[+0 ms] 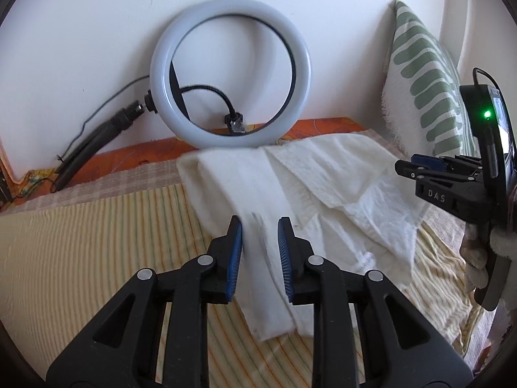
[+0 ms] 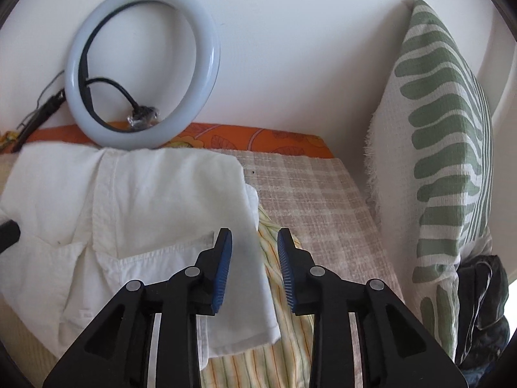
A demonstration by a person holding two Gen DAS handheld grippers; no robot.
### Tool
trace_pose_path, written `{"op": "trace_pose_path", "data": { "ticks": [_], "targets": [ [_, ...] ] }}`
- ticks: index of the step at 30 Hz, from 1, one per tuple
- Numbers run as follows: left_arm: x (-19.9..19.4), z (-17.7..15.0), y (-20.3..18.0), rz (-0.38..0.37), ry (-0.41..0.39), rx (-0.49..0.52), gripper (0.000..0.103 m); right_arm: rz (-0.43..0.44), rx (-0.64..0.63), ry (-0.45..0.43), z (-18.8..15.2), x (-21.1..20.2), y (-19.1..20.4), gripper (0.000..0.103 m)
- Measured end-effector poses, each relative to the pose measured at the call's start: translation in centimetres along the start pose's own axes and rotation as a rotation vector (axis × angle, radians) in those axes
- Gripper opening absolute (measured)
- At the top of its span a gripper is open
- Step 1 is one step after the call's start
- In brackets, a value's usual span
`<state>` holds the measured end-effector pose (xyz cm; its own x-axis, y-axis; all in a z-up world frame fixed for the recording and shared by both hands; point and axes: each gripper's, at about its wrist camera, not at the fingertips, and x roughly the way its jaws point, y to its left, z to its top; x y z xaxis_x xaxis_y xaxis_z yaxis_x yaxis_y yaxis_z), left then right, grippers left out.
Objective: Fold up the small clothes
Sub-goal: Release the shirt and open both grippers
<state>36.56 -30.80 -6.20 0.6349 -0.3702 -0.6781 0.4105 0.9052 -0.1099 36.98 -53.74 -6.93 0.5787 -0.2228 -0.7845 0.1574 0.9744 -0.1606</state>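
Observation:
A white shirt lies crumpled and partly folded on the striped yellow bed cover. My left gripper hovers over the shirt's near left fold, its blue pads apart, with cloth beneath the gap but not pinched. In the right wrist view the shirt shows a chest pocket, and its right edge runs between the spread pads of my right gripper, which do not press on it. The right gripper also shows at the right of the left wrist view, over the shirt's far right side.
A white ring light with its cable leans on the wall behind the shirt. A green-patterned pillow stands at the right, with a dark garment below it. A plaid cloth and an orange sheet cover the bed's far side.

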Motion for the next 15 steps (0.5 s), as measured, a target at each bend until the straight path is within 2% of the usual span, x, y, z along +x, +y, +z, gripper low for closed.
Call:
{"op": "trace_pose_path", "data": {
  "ticks": [8,15],
  "targets": [
    [-5.8,0.1,0.0,-0.001,-0.051,0.009,0.021,0.018,-0.011,-0.068,-0.2,-6.4,-0.2,0.029],
    [-12.5,-0.1,0.1,-0.006,-0.104,0.018,0.022,0.048,-0.034,-0.123,-0.8,-12.6,1.1,0.029]
  ]
}}
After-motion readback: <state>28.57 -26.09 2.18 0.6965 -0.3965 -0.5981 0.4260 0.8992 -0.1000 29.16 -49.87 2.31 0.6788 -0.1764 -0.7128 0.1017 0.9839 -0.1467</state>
